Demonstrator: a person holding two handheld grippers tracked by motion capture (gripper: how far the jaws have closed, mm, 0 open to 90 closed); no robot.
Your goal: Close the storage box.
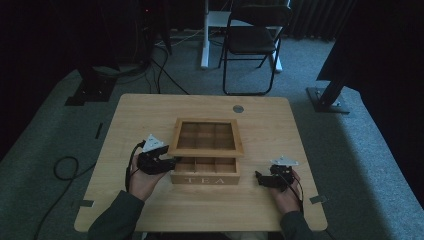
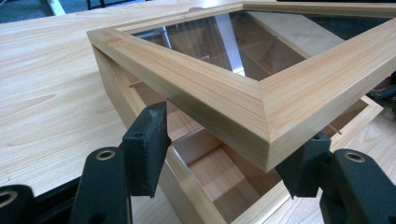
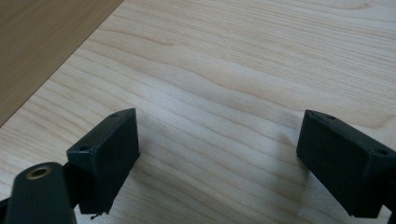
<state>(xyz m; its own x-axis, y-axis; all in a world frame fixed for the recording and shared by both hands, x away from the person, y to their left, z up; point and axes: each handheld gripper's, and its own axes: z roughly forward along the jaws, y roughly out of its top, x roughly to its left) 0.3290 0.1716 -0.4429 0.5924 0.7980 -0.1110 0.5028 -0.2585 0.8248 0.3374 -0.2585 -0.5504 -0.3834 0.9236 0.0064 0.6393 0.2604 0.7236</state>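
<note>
Bottom edge of the high view: two forearms in dark sleeves coming in, a hand on each gripper. Left gripper (image 1: 165,161) at centre-left, against the near left corner of the lid (image 1: 206,137) of the wooden tea box (image 1: 205,172), "TEA" on the front wall. In the left gripper view, jaws roughly half spread, straddling that raised lid corner — left pad (image 2: 147,147) just beside the frame's side, right pad (image 2: 306,163) under the other edge; firm clamping cannot be told, contact unclear. Lid tilted up, front edge lifted off the box, glass pane in a wood frame, compartments with dividers visible beneath at lower centre of that view. Right gripper (image 1: 261,179) at lower right of the high view, resting low near the box's right end, apart from it, pointing toward the box. In the right gripper view, jaws wide apart, nothing between — bare light-wood table (image 3: 224,84), box wall at upper left. Box mid-table, slightly toward the near edge. Farther back: round grey grommet (image 1: 238,108) near the table's far edge, then grey carpet, a black folding chair (image 1: 252,42) at top centre, cables (image 1: 65,167) on the floor at left, dark stand feet at both sides.
</note>
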